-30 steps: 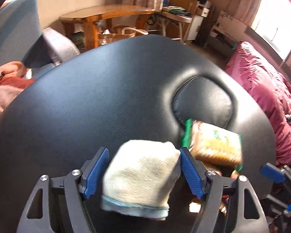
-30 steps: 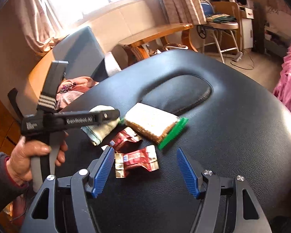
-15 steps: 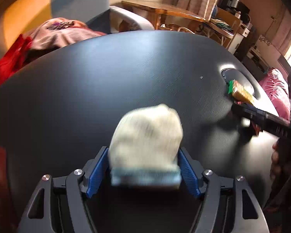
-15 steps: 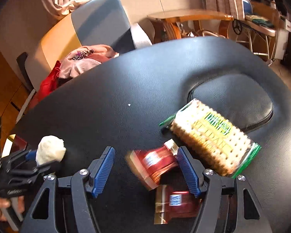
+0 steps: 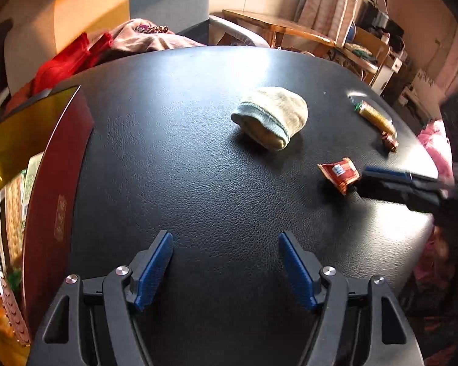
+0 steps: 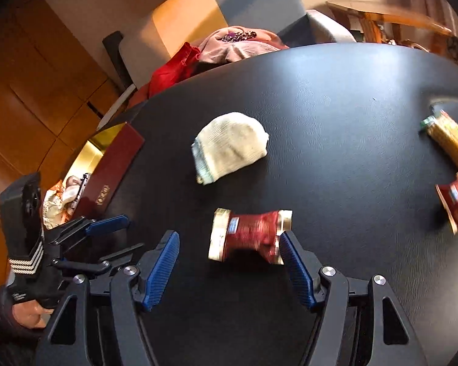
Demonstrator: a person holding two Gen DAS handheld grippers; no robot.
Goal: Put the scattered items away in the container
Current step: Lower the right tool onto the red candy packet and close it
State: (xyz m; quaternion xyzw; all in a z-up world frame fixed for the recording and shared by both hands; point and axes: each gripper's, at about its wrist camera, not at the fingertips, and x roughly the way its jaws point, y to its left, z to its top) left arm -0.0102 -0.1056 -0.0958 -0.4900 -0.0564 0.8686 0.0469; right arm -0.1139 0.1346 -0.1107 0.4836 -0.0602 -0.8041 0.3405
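Observation:
A cream sock [image 5: 271, 116] lies loose on the black padded table [image 5: 198, 183], well ahead of my left gripper [image 5: 225, 244], which is open and holds nothing. The dark red box [image 5: 58, 183] with a gold lining stands just left of it. In the right wrist view my right gripper [image 6: 229, 259] is open. A blurred red snack packet [image 6: 250, 231] sits at its tips against the right finger [image 6: 293, 259], clear of the left one. The sock [image 6: 229, 149] lies beyond. My left gripper [image 6: 122, 236] shows at the lower left by the box [image 6: 119, 152].
A second red packet [image 6: 455, 198] and a cracker pack [image 6: 452, 143] lie at the table's right side. The box holds crackers and other items [image 5: 13, 213]. Clothes [image 5: 131, 39] are heaped on a chair behind the table. A hand [image 6: 27, 314] holds the left gripper.
The sock was between the left gripper's jaws; now it lies on the table while that gripper has swung left to the red box. The right gripper moved left, a red packet at its tips.

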